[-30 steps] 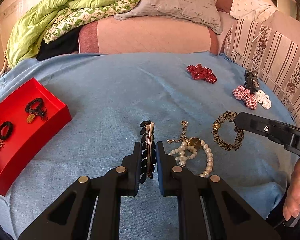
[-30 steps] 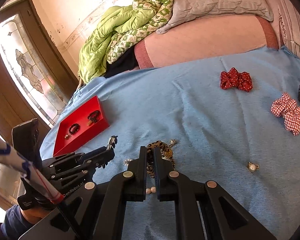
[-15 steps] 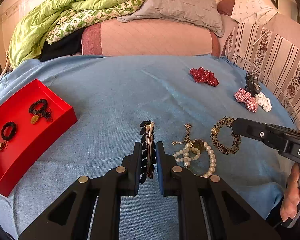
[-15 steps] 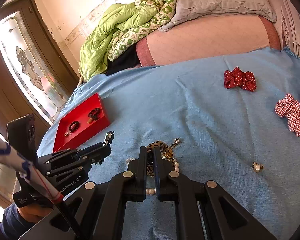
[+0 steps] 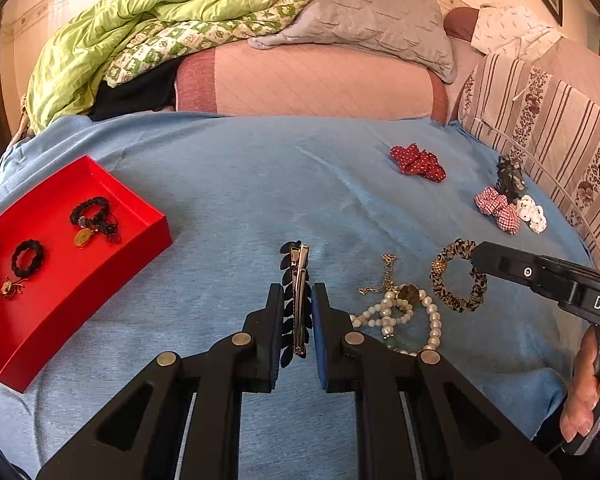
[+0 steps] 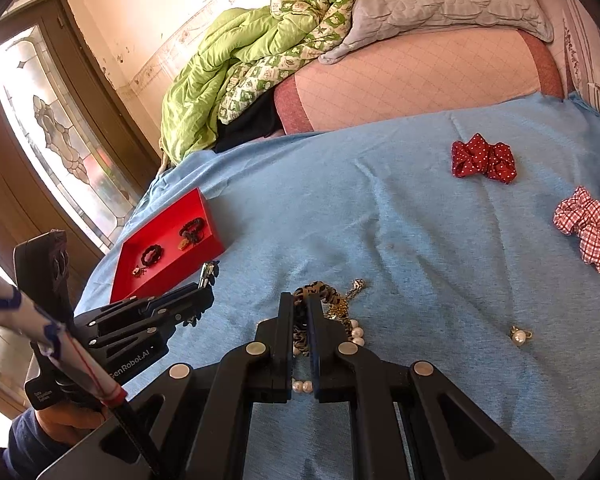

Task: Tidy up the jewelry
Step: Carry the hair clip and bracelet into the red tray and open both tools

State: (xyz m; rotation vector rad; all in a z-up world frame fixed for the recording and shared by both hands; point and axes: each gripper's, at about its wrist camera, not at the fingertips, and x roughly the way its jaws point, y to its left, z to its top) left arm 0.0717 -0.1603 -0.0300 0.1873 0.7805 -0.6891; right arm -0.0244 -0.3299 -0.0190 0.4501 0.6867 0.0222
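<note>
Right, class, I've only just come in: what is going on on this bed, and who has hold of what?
A person sorts jewelry and hair pieces on a blue bedspread with two handheld grippers. The left gripper is clamped on a black leaf hair clip. The right gripper is clamped on a leopard scrunchie beside a pearl necklace. A red tray already holds two black bracelets; bows lie farther off.

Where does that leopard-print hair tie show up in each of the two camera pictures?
Left wrist view: the leopard-print hair tie is right of centre on the blue sheet, with the right tongs at its far rim.
Right wrist view: the hair tie sits at bottom centre, pinched between those tongs.
Shared landmark: the red tray, at left in both views.
</note>
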